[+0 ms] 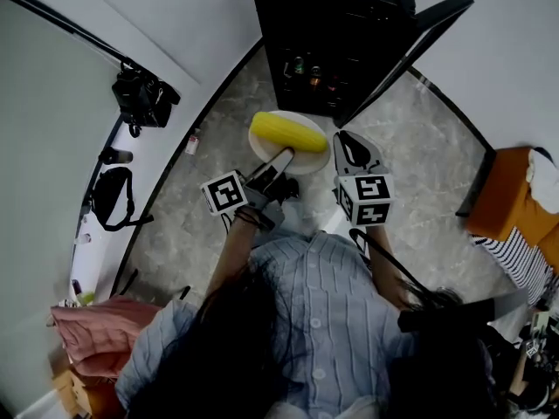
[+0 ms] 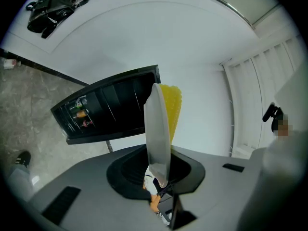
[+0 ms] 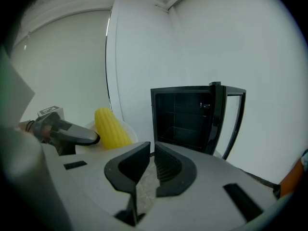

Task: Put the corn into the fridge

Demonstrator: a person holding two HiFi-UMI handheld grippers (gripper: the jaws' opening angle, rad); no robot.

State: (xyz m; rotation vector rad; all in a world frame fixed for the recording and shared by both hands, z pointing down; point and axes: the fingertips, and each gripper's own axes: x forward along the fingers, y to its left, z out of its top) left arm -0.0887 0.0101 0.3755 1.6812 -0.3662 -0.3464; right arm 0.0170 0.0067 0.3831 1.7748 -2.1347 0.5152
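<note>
**A:** What's over on the far left?

**B:** A black bag (image 1: pixel 144 97) at the foot of the white wall, and nearer us a smaller black pouch (image 1: pixel 109 197). Both are well away from the action. A pink bundle (image 1: pixel 92 334) sits in the lower corner.

**A:** And the left gripper (image 1: pixel 284 157)?

**B:** Its jaws are clamped on the near rim of a white plate (image 1: pixel 307 166). In the left gripper view the plate stands edge-on between them, pinched tight. The plate is held up above the grey marbled floor (image 1: pixel 410 173).

**A:** Where's the corn (image 1: pixel 288 133)?

**B:** It's lying on its side on that plate, a yellow cob across the far half. It is outside the fridge (image 1: pixel 327 24), just in front of the open front.

**A:** What about the right gripper (image 1: pixel 348 142)?

**B:** It hangs just to the right of the plate, pointing the same way. Its jaws are drawn nearly together, with only a thin slit between them. The right gripper view shows only floor through that slit, so it carries nothing.

**A:** And the fridge itself?

**B:** It's small and black and stands on the floor against the wall. Its door (image 1: pixel 410 51) is swung wide open to the right. A few small bottles (image 1: pixel 306 68) stand on a shelf inside.

**A:** Anything beyond that?

**B:** There's an orange seat (image 1: pixel 507 195) at the right edge, well apart from the fridge.
</note>
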